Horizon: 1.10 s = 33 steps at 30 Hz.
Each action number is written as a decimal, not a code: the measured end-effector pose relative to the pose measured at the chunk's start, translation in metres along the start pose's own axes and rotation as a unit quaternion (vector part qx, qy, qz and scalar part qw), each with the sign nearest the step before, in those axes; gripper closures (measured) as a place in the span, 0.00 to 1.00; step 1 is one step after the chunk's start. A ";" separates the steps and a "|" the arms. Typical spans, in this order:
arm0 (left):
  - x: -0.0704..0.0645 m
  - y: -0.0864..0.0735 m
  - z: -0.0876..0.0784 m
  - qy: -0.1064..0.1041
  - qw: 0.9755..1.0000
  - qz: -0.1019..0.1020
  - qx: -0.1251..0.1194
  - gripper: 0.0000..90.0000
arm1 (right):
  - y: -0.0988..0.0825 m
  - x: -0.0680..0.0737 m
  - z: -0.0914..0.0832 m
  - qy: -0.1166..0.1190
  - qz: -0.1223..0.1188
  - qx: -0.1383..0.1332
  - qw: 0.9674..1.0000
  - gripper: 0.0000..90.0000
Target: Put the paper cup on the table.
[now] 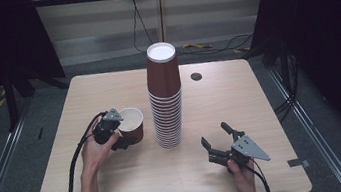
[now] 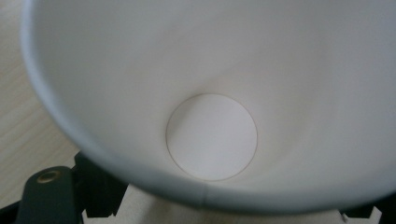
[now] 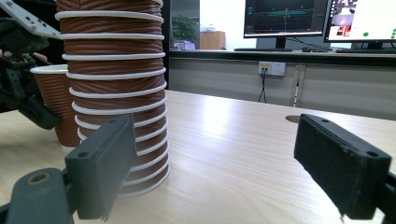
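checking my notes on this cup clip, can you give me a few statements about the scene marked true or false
1. The single cup stands upright, mouth up, beside the stack. True.
2. The left gripper is open and clear of that cup. False: its fingers are closed on the cup's rim and wall.
3. The stack of cups is upside down, bases up. True.
4. The right gripper holds a cup. False: its fingers are spread with nothing between them.
5. The stack lies toppled on the table. False: it stands upright near the middle.
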<state>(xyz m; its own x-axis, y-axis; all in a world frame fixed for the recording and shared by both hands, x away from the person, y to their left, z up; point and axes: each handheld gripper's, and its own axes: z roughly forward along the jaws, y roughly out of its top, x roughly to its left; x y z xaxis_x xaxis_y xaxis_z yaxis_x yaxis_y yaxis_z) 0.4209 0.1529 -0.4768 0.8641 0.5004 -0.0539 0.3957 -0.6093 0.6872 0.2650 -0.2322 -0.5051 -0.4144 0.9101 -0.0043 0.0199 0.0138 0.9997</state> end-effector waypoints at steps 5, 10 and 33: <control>0.000 -0.008 -0.005 0.018 0.999 -0.026 -0.037 0.17 | 0.000 0.000 0.000 0.000 0.001 0.000 1.000 0.14; -0.005 -0.016 -0.011 0.034 0.995 -0.042 -0.081 0.17 | 0.000 0.000 0.000 0.000 0.001 0.000 1.000 0.14; -0.046 -0.050 -0.045 0.061 0.967 -0.065 -0.241 0.17 | 0.000 0.000 0.000 -0.001 0.001 0.001 1.000 0.14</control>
<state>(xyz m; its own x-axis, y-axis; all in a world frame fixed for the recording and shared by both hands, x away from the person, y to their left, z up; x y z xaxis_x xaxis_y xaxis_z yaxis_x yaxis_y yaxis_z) 0.3473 0.1875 -0.4761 0.7625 0.6397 -0.0968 0.2825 -0.1947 0.9393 0.2646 -0.2322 -0.5050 -0.4120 0.9112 -0.0034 0.0217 0.0135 0.9997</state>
